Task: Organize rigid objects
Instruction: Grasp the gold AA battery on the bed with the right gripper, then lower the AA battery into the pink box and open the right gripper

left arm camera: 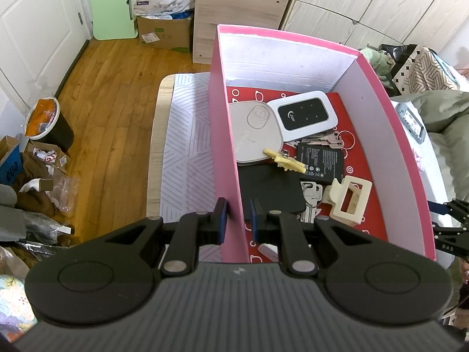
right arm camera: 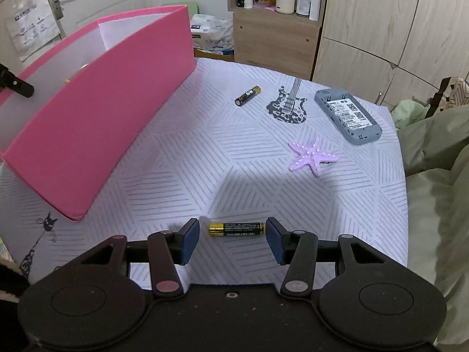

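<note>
A pink box [left arm camera: 224, 146] stands on the table; it also shows in the right wrist view [right arm camera: 111, 111]. My left gripper [left arm camera: 238, 220] straddles its left wall, one pad on each side, with a small gap to the wall. Inside lie a white router [left arm camera: 304, 114], a grey flat device [left arm camera: 255, 133], a black battery pack [left arm camera: 321, 161], keys [left arm camera: 332, 140], a yellow clip [left arm camera: 285, 161] and a cream hair claw [left arm camera: 348, 199]. My right gripper [right arm camera: 233, 239] is open, its pads either side of a black-and-gold battery [right arm camera: 236, 229] lying on the cloth.
On the patterned cloth [right arm camera: 205, 152] lie a second battery [right arm camera: 247, 95], a purple starfish [right arm camera: 312, 157] and a grey device [right arm camera: 347, 116]. Green bedding [right arm camera: 439, 176] lies to the right. A wooden cabinet [right arm camera: 275, 38] stands behind. Floor clutter [left arm camera: 35, 176] lies to the left.
</note>
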The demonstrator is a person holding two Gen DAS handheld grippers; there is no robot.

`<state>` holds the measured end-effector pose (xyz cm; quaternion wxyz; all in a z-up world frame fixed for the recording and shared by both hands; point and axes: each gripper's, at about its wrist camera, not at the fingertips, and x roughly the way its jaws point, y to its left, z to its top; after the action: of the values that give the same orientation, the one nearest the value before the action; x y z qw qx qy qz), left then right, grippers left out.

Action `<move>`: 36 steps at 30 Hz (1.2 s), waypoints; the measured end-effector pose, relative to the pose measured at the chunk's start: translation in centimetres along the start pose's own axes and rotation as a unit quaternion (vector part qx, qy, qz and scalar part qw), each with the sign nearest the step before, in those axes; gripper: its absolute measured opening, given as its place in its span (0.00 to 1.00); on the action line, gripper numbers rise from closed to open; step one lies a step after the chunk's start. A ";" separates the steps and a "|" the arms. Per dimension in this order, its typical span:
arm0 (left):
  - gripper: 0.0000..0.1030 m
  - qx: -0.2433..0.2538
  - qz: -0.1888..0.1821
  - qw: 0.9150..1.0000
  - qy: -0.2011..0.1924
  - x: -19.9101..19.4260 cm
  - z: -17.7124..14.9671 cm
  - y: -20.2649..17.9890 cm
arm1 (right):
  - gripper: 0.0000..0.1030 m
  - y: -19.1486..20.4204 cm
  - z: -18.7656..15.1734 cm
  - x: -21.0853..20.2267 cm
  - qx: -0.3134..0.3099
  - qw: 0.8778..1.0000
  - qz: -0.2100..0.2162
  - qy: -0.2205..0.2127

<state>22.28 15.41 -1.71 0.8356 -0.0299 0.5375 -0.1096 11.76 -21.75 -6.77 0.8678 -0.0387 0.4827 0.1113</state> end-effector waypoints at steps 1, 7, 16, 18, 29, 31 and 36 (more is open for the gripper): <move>0.13 -0.001 -0.001 1.000 0.000 0.0 0.0 0.0 | 0.54 -0.1 -0.1 0.2 0.005 1.000 -0.001 0.004; 0.13 -0.004 -0.003 1.000 -0.001 0.0 0.0 0.2 | 0.47 -0.5 -0.2 0.4 0.022 1.000 -0.004 0.000; 0.13 -0.001 -0.003 1.000 -0.001 0.1 0.0 0.0 | 0.47 0.9 2.4 -2.5 -0.002 0.998 0.023 -0.053; 0.13 -0.002 -0.005 1.000 -0.001 0.1 -0.1 0.0 | 0.47 1.8 3.8 -3.9 -0.009 0.995 0.059 -0.079; 0.13 -0.007 -0.010 1.000 -0.005 -0.1 -0.1 0.4 | 0.47 13.4 11.6 -3.8 -0.193 0.941 0.274 -0.052; 0.13 -0.007 -0.011 1.000 -0.006 -0.1 -0.2 0.5 | 0.47 14.9 11.8 -2.1 -0.206 0.939 0.276 -0.018; 0.13 -0.007 -0.015 1.000 -0.005 -0.1 -0.1 0.7 | 0.48 16.3 12.0 0.8 -0.216 0.939 0.264 0.030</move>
<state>22.22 16.08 -1.76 0.8364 -0.0445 0.5334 -0.1183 18.40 -3.68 -0.44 0.7632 -0.0997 0.4652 0.4372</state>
